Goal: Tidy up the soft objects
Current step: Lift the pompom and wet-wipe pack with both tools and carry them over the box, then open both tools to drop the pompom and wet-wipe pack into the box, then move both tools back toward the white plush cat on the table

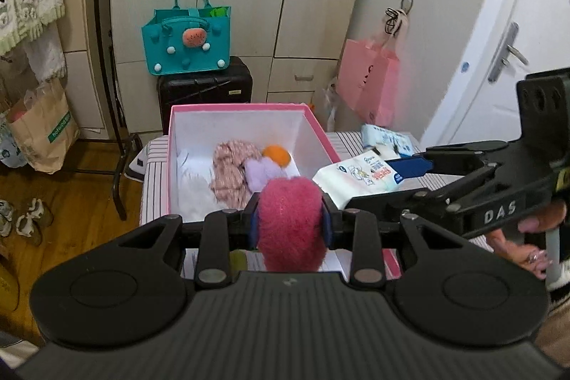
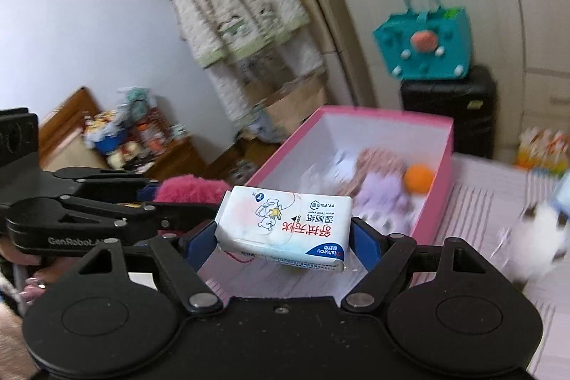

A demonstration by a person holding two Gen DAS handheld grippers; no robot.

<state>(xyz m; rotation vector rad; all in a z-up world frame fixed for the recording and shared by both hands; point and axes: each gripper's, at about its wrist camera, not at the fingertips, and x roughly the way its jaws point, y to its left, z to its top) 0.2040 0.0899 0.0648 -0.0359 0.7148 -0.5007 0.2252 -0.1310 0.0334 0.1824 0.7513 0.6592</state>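
Note:
My left gripper is shut on a fuzzy magenta pom-pom, held above the near end of a pink box with white inner walls. Inside the box lie a patterned pink cloth, a lilac soft item, an orange ball and white fabric. My right gripper is shut on a white wet-wipes pack, held over the striped bedding beside the box. In the left wrist view that pack hangs right of the box.
A teal felt bag sits on a black suitcase behind the box. More wipes packs lie on the striped cover. A pink bag hangs on the wardrobe. A person's hand holds the right gripper.

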